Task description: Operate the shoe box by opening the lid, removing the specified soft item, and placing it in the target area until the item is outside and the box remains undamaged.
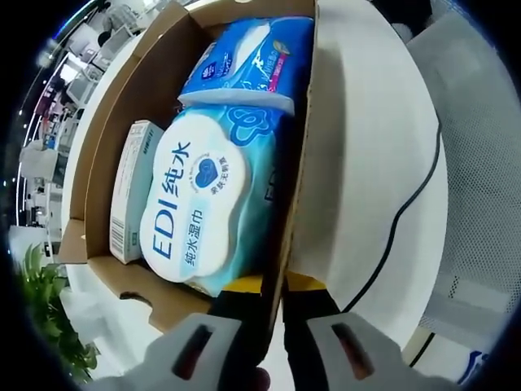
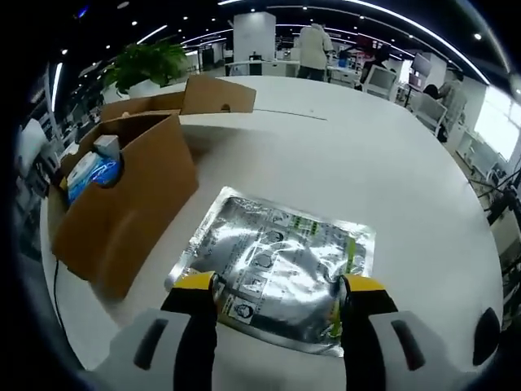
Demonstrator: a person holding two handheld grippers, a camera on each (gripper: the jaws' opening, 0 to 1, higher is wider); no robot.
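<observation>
Box point(image 1: 281, 204) open, flaps folded back, standing on a white table point(image 1: 366, 163); left gripper point(image 1: 273, 338) holds the box's near wall, one jaw inside and one outside the cardboard, clenched on that edge as far as the left gripper view shows; inside the box a large wipes pack point(image 1: 203, 204) with a white oval lid lies with its long axis running away from the jaws, a blue tissue pack point(image 1: 248, 65) beyond it at the far end, a slim carton point(image 1: 130, 191) standing along the far side wall; a black cable point(image 1: 407, 204) runs over the table outside the box. In the right gripper view a silver foil pouch point(image 2: 277, 265) lies flat on the table, already out of the box and beside it, the box to its left; right gripper point(image 2: 277, 297) with jaws spread apart, one tip at each near corner area of the pouch, pouch edge between them, not pinched; reads as released. Judgement: soft item is out and set down; the right one is nearer it. Open table to the right and beyond the pouch, plenty of room to withdraw; table edge lies near the jaws, so pull back upward, not dragging the pouch toward the edge. Box walls look intact.
</observation>
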